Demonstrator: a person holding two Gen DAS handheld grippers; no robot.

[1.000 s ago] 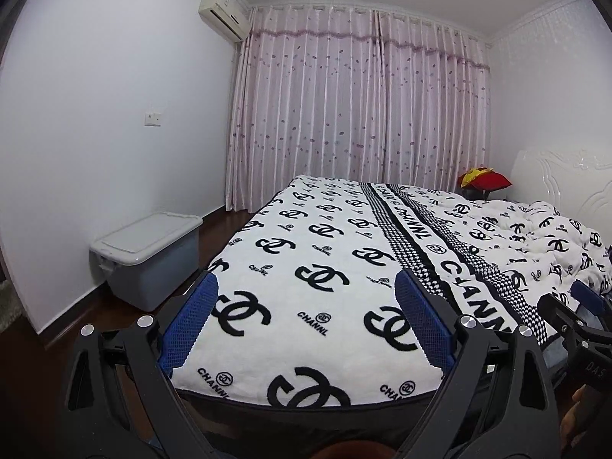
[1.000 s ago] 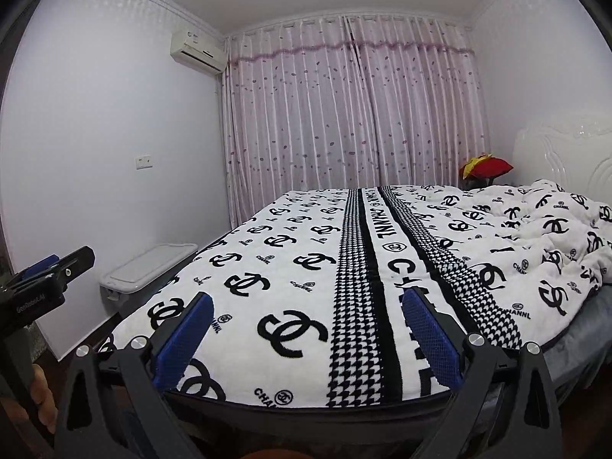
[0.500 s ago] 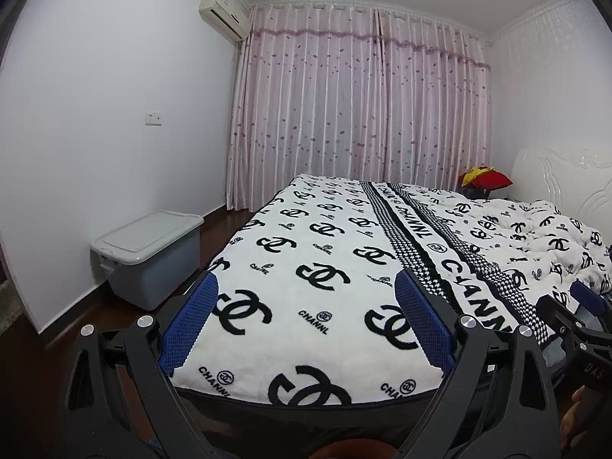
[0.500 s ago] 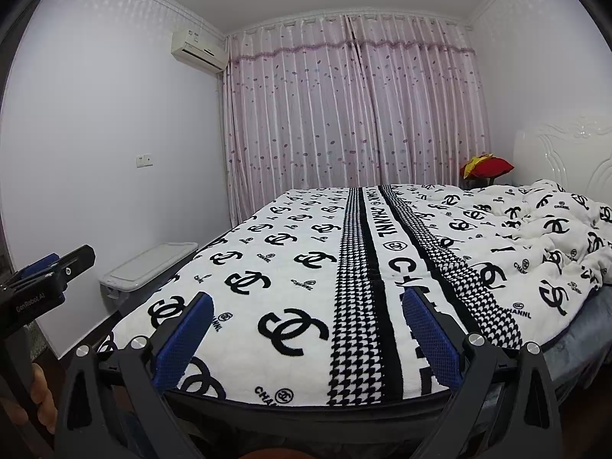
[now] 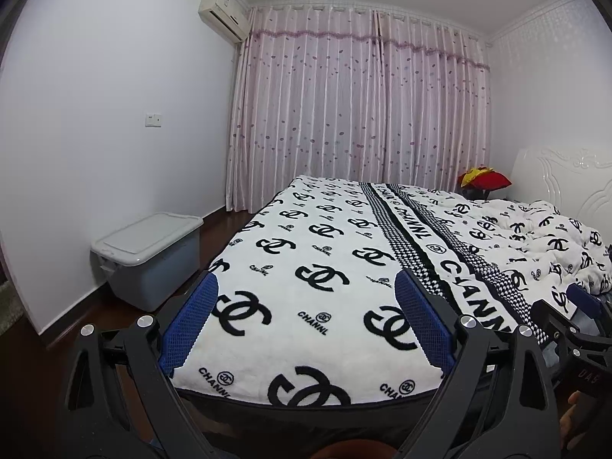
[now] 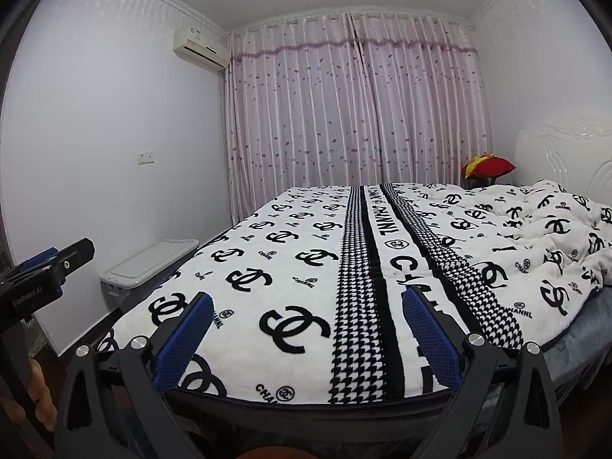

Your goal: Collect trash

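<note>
White walls and a dark wood floor frame the bedroom I am looking into, with both tools held at the foot of the bed [image 5: 325,287].

My left gripper [image 5: 306,325] has its jaws spread wide with nothing between them; the pads [image 5: 187,325] are blue with a fine mesh texture, set on black angular arms with round silver bolts. My right gripper [image 6: 306,338] shows the same: jaws fully apart, empty, the same blue mesh pads [image 6: 432,338]. From the left camera I see the right tool at the far right edge, and from the right camera the left tool at the far left, with fingers [image 6: 40,397] of a hand wrapped on its handle.

Beyond the jaws lies a plush white blanket [image 6: 290,264] printed with black interlocked-C logos and a houndstooth band running lengthwise toward the curtains [image 5: 363,103]. It lies flat on the left and is rumpled toward the carved white headboard [image 5: 566,179] on the right. A grey plastic lidded bin [image 5: 149,256], boxy with rounded corners, sits on the floor against the left wall. A red and yellow cushion [image 6: 487,166] sits by the headboard. An air conditioner [image 5: 223,15] hangs high beside the pleated, speckled pink curtains.

I cannot pick out any trash in either view.
</note>
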